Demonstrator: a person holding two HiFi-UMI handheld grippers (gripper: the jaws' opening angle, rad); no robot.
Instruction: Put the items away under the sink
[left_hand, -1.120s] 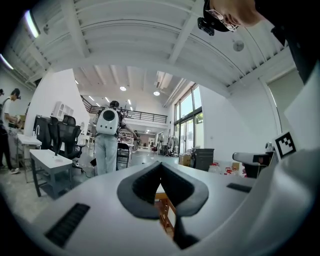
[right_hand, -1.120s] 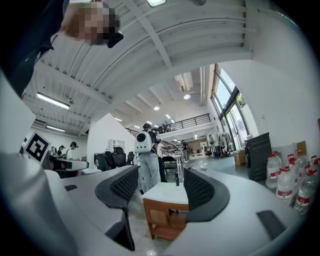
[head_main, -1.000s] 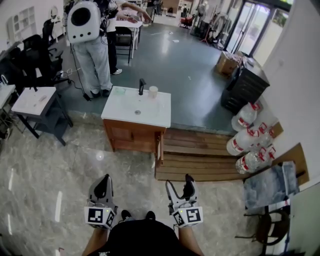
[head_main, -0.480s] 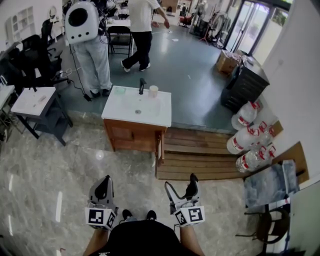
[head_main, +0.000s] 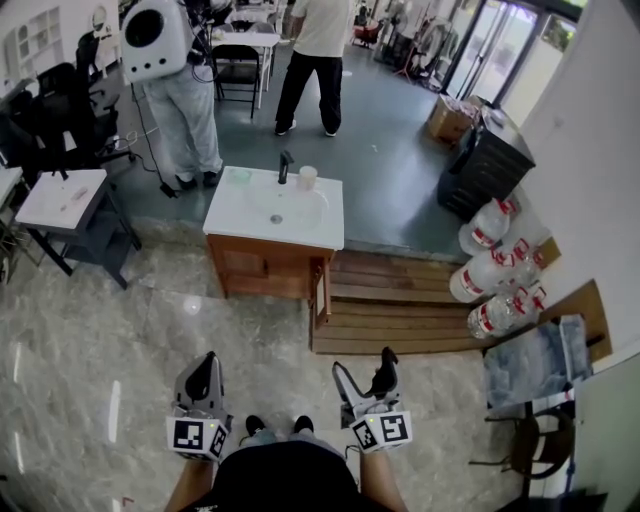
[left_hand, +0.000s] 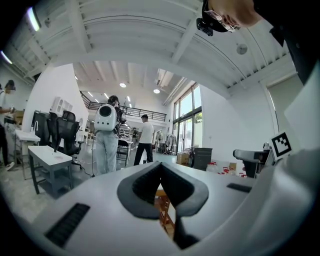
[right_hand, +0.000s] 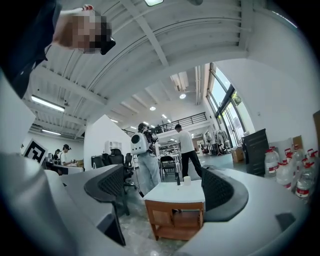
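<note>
A wooden sink cabinet (head_main: 262, 266) with a white basin top stands on the floor ahead of me. A black faucet (head_main: 284, 167), a pale cup (head_main: 307, 178) and a small green item (head_main: 238, 177) sit along its back edge. One cabinet door (head_main: 322, 290) hangs open at the right front corner. My left gripper (head_main: 204, 366) is low in the head view, shut and empty; its pads meet in the left gripper view (left_hand: 161, 167). My right gripper (head_main: 365, 366) is open and empty, and between its jaws the right gripper view shows the cabinet (right_hand: 175, 222) and cup (right_hand: 186, 180).
A wooden step platform (head_main: 400, 312) lies right of the cabinet. Several water jugs (head_main: 488, 272) stand by the right wall, with a black cabinet (head_main: 482, 165) behind them. A small white table (head_main: 62, 198) is at left. Two people (head_main: 172, 80) stand beyond the sink.
The person in the white shirt has walked right and stopped behind the sink. Both grippers have barely moved.
</note>
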